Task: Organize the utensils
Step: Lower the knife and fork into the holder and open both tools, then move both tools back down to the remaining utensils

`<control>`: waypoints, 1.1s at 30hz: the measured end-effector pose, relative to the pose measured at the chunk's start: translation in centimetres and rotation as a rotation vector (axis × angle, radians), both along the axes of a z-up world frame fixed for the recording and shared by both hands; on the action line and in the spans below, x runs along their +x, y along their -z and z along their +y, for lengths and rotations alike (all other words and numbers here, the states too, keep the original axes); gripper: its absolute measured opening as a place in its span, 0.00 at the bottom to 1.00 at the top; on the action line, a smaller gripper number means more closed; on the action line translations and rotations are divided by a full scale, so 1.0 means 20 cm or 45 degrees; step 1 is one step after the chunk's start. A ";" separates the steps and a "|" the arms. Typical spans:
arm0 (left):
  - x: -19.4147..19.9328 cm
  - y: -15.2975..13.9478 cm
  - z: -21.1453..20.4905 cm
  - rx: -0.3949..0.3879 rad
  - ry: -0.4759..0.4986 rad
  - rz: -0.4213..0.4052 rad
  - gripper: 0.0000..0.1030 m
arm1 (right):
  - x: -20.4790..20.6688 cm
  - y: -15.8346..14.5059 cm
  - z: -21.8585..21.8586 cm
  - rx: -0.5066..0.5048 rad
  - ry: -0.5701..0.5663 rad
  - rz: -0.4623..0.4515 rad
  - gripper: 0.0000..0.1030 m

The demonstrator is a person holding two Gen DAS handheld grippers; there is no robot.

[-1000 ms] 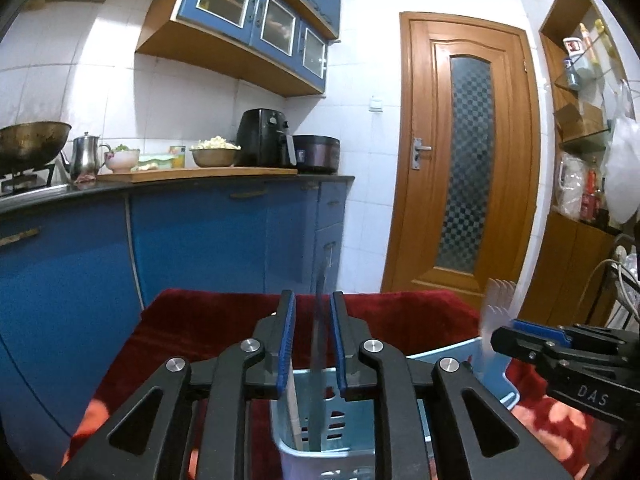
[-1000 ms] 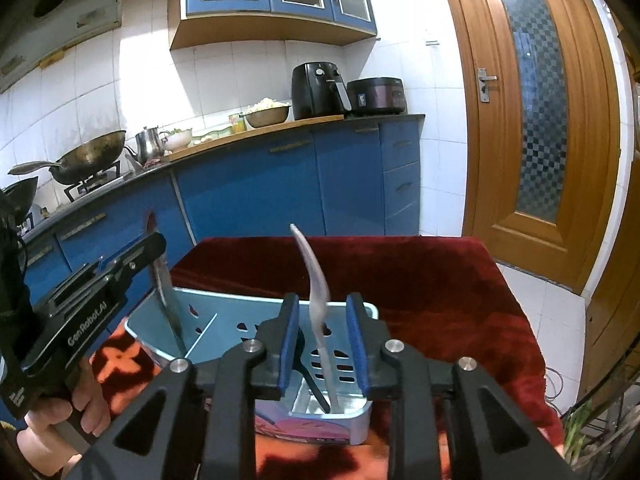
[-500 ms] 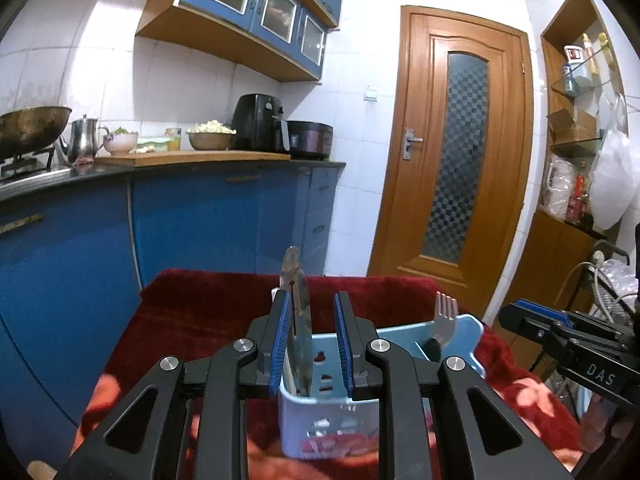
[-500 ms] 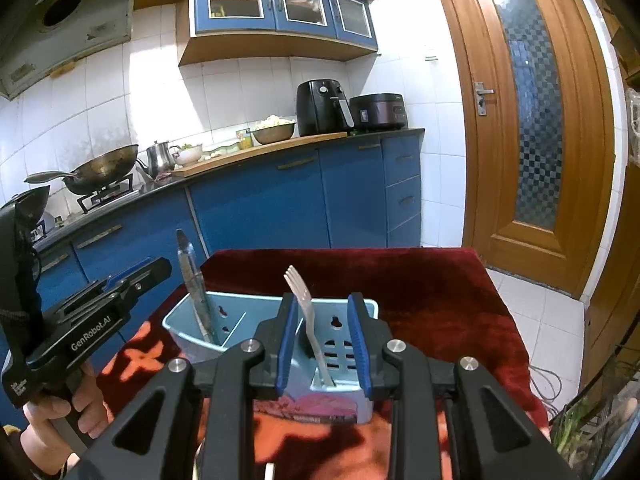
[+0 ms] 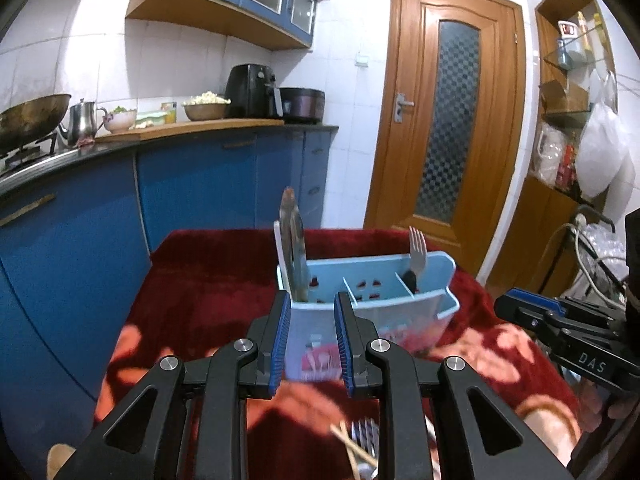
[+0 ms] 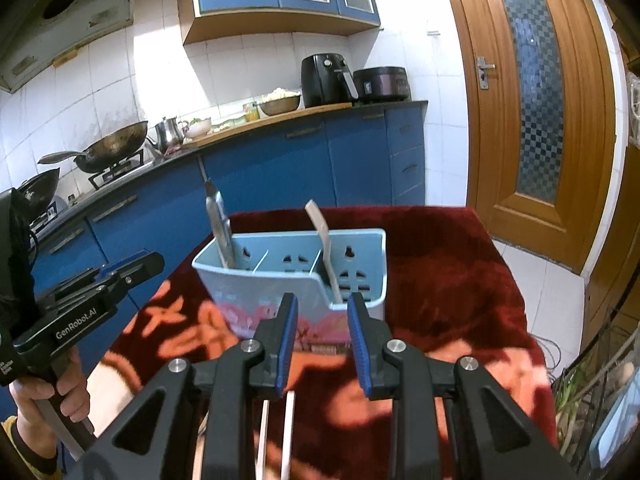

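both grippers have drawn back from the blue caddy (image 5: 372,292) since a second ago, leaving the knife (image 5: 294,256) upright in its left compartment and the fork (image 5: 418,250) in its right. from the left wrist, the left gripper (image 5: 310,344) stands released and empty, with blurred loose utensils (image 5: 360,440) lying low under the jaws, cut off by the frame. from the right wrist, the right gripper (image 6: 322,344) is likewise released and empty, two pale chopsticks (image 6: 276,432) running lengthwise just below it, nearest this hand, their ends hidden.
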State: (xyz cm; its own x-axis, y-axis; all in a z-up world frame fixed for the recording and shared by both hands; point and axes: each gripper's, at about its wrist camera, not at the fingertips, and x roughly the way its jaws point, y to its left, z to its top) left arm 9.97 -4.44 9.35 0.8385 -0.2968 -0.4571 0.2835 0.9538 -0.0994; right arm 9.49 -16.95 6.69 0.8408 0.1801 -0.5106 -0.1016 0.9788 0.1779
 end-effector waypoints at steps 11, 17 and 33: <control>-0.13 0.09 0.04 0.031 0.018 0.128 0.22 | -0.11 0.11 0.06 -0.033 -0.043 0.111 0.28; -0.16 0.15 0.07 0.062 0.014 0.208 0.22 | -0.14 0.21 0.11 -0.052 -0.083 0.213 0.28; -0.17 0.30 0.10 0.069 0.026 0.372 0.22 | -0.11 0.42 0.22 -0.110 -0.143 0.416 0.28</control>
State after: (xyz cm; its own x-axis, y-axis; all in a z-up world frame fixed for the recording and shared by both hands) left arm 6.48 -2.40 3.40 0.6633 -0.2805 -0.6938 0.2692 0.9545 -0.1285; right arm 7.22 -12.54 -1.65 0.6079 0.2064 -0.7667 -0.1607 0.9776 0.1358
